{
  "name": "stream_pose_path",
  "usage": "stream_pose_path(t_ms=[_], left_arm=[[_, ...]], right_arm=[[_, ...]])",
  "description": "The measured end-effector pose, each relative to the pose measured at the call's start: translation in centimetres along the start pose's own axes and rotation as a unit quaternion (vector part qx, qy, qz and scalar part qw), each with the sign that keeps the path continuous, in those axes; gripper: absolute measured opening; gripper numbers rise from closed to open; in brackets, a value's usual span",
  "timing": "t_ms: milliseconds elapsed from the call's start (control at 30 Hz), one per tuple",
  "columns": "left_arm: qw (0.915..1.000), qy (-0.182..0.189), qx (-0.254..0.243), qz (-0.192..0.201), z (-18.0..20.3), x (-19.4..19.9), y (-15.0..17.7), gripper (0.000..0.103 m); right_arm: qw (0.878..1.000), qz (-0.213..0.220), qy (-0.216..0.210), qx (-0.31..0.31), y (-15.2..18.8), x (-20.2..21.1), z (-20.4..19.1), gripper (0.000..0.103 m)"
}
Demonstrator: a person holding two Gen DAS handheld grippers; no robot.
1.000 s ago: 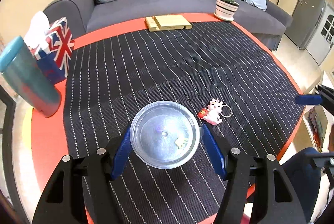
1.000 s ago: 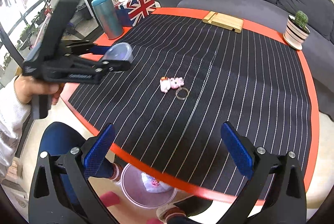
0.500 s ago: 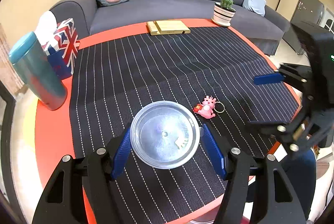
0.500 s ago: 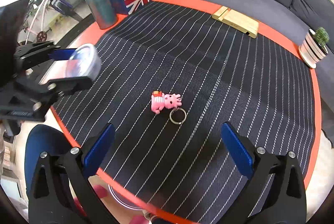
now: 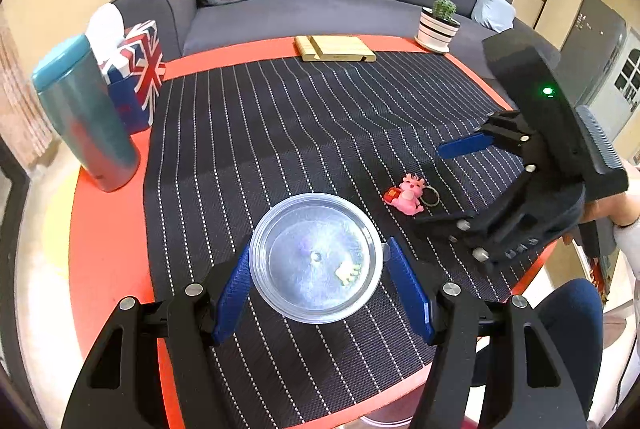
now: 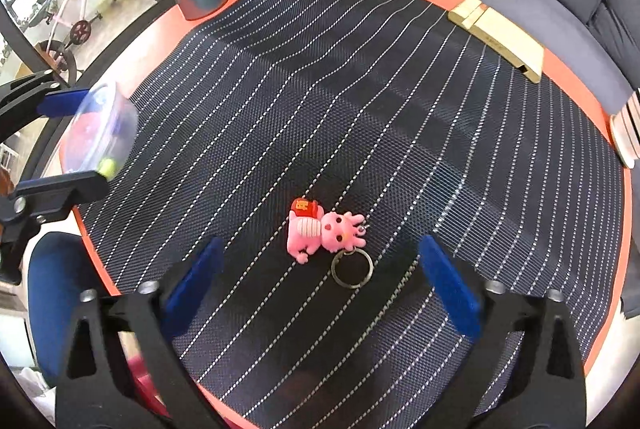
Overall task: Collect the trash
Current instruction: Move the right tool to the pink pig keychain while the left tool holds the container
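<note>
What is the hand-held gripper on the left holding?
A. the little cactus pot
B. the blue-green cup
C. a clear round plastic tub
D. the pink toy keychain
C. The left hand-held gripper has its blue fingers closed on both sides of a clear round plastic tub, while the pink toy keychain lies loose on the striped mat, and the cactus pot and blue-green cup stand far off.

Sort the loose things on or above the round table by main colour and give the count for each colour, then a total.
Pink: 1, the keychain.
Teal: 1, the tumbler.
Red, white and blue: 1, the tissue box.
Tan: 1, the wooden stand.
Clear: 1, the plastic container held by the left gripper.
White with stripes: 1, the cactus pot.
Total: 6.
</note>
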State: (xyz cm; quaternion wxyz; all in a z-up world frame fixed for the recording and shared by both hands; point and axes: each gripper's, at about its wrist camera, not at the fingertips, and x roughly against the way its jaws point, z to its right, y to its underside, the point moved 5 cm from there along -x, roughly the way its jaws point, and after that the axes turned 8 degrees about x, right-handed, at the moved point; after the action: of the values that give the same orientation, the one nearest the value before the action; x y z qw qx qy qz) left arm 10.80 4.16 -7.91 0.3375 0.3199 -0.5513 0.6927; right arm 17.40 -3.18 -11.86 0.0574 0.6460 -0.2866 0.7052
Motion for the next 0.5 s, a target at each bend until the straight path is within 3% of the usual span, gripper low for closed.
stream_pose_path(t_ms=[367,500], left_arm=[[1.0,0.007,0.003,-0.006,-0.2,-0.4,0.9,0.064],[1.0,0.008,0.001,-0.005,0.0,-0.4,0.9,0.064]], right_arm=[[1.0,-0.012,0.002,0.002,0.2,-1.7,0.0,0.043],[1.0,-0.008,0.001,0.001,0.3,-1.6,0.0,0.043]])
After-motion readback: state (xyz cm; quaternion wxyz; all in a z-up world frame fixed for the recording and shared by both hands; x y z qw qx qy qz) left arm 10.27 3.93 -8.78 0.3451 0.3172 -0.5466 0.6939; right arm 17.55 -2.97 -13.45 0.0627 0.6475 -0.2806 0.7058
